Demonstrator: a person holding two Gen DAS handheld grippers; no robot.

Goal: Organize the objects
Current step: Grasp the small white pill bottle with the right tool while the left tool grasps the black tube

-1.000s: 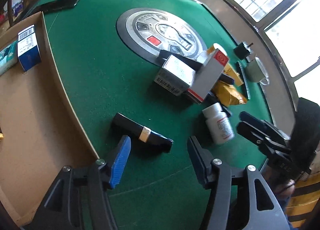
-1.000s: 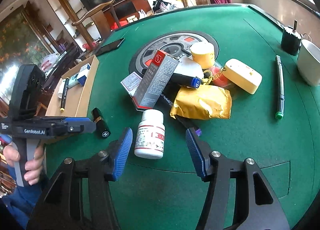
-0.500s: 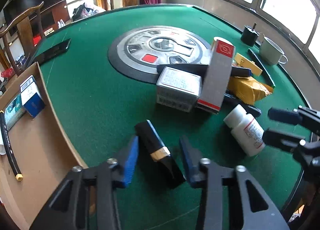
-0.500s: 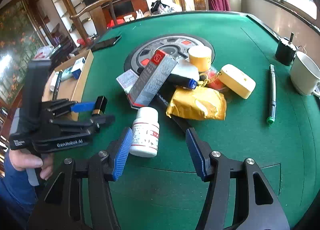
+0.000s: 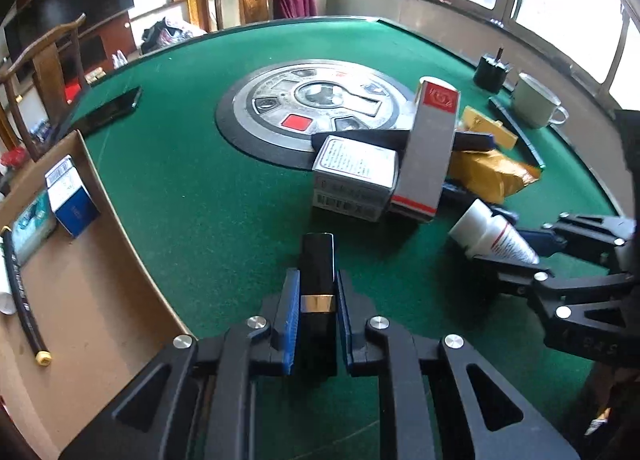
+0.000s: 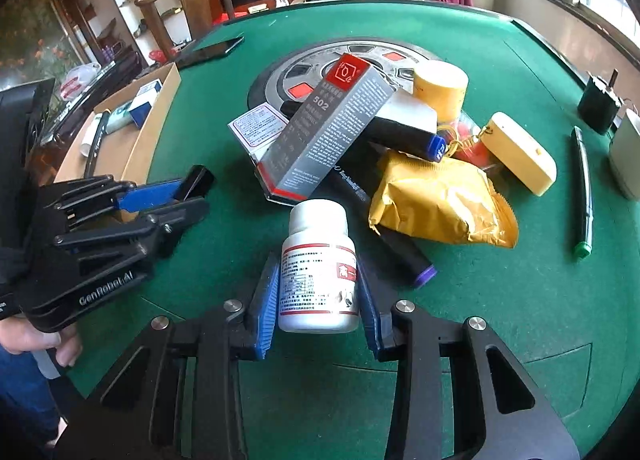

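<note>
A black lipstick tube (image 5: 317, 260) with a gold band lies on the green table (image 5: 200, 200), and my left gripper (image 5: 318, 300) is shut on it at the band. The same gripper (image 6: 180, 200) shows at the left of the right wrist view, the tube's end sticking out of it. A white pill bottle (image 6: 318, 276) with a red-and-white label sits between the blue pads of my right gripper (image 6: 317, 300). The jaws are closing, and both pads touch the bottle's sides. In the left wrist view the bottle (image 5: 492, 236) is tilted in that gripper (image 5: 516, 248).
A pile lies beyond the bottle: a grey-and-red carton (image 6: 332, 120), a white box (image 5: 356, 180), a yellow packet (image 6: 436, 204), a yellow case (image 6: 520, 152), dark markers. A cardboard tray (image 5: 80, 300) with small boxes sits left. Mug (image 5: 534, 106), phone (image 5: 106, 110), green-tipped pen (image 6: 584, 188).
The left jaws came in around the lipstick tube and shut on it, the view rolling level. The right gripper moved forward over the pill bottle and its jaws narrowed onto it.
</note>
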